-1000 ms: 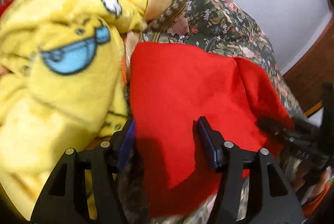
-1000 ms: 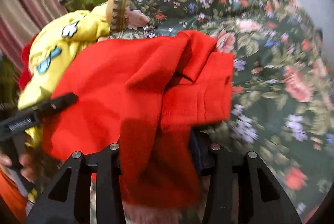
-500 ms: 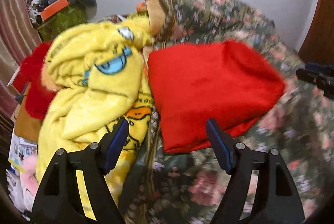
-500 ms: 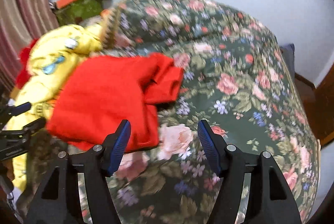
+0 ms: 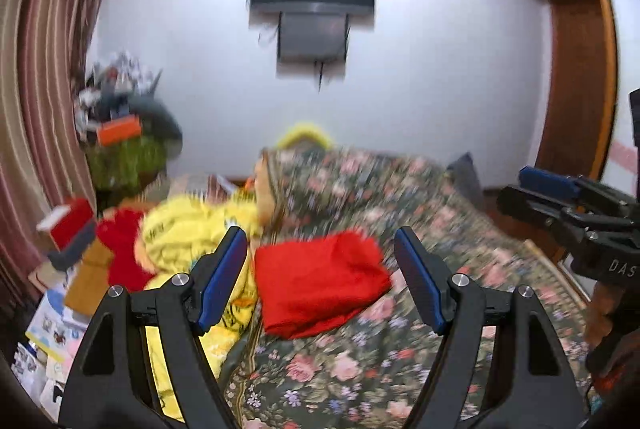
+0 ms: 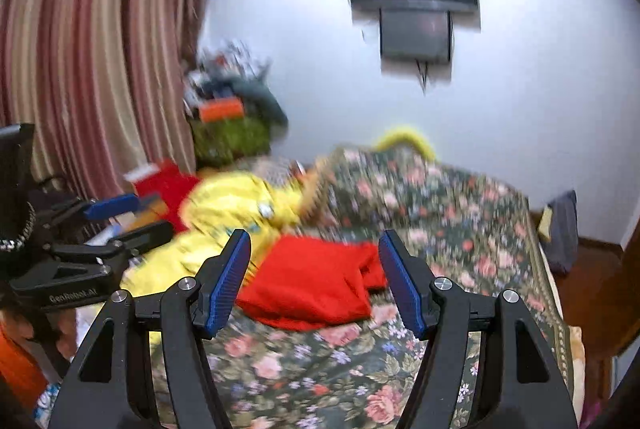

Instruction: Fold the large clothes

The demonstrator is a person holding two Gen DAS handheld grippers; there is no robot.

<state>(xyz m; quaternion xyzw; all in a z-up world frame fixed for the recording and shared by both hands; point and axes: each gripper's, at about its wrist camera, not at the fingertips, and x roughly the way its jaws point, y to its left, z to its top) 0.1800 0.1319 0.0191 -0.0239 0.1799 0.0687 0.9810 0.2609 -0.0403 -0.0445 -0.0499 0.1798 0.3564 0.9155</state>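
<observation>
1. Left wrist view: the red garment (image 5: 320,281) is lying folded into a thick, roughly rectangular bundle in the middle of the frame, resting on the floral bedspread (image 5: 360,361). Its left edge is sitting just beside a crumpled yellow blanket (image 5: 192,229). The left gripper (image 5: 320,265) is standing released, with nothing between its blue pads and clear of the cloth. At the right edge, the right gripper (image 5: 560,197) is showing sideways. Bare bedspread is stretching below and to the right of the bundle.

2. Right wrist view: the red garment (image 6: 312,281) is sitting at centre, a loose flap bulging at its right side. The right gripper (image 6: 316,269) is hanging released and empty. At left, the left gripper (image 6: 116,221) is also standing apart. Open floral bedspread (image 6: 460,229) is filling the right half; a striped curtain (image 6: 92,49) and clutter are crowding the left.
</observation>
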